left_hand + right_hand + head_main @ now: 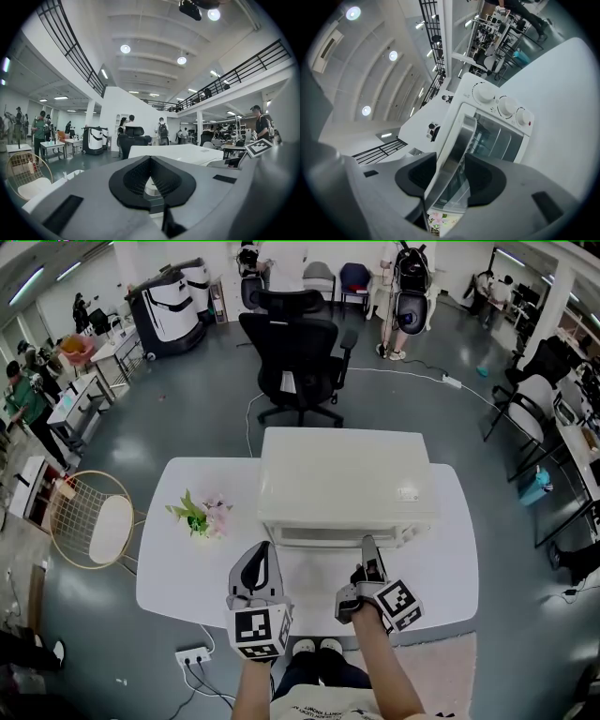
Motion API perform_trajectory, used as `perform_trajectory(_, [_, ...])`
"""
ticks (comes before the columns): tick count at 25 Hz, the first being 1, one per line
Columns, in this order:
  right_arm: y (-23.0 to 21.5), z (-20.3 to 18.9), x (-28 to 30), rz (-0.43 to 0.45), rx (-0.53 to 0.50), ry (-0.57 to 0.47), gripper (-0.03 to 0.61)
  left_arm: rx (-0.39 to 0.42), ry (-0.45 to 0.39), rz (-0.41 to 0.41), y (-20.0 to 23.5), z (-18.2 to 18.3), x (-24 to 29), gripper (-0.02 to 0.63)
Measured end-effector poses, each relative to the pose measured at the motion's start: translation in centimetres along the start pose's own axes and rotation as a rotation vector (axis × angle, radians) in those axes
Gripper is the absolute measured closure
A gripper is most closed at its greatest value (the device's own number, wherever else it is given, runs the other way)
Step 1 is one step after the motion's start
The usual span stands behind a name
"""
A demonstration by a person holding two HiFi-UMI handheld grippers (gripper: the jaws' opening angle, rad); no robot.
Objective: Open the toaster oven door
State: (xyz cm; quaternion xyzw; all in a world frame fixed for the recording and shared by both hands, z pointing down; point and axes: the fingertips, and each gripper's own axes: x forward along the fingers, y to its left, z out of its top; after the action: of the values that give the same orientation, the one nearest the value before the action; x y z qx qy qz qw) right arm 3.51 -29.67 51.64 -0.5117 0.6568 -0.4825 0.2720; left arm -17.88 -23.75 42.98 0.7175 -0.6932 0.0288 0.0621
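Grey floor is spreading round a white table (178,559) in a busy open hall, with an office chair (300,362) standing behind it and a wire chair (94,521) at its left. Flowers (202,515) are lying on the table just left of the oven (342,474), which is sitting mid-table, door facing you. Your right gripper (367,547) is clamping the door's handle (457,145), its pads seemingly touching both sides. Your left gripper (263,554) is hovering near the oven's front left, jaws together and empty.
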Motion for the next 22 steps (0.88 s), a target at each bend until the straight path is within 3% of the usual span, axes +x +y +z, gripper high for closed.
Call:
perform_trajectory(16, [-0.4,0.1,0.7,-0.003,0.080,0.030,0.433,-0.012,-0.008,0.052,-0.8,-0.5,-0.2,0.612])
perform_trajectory(22, [-0.4,0.1,0.6,-0.009,0.081,0.054,0.436,-0.011,-0.008,0.038,-1.5,-0.4,-0.5,0.612])
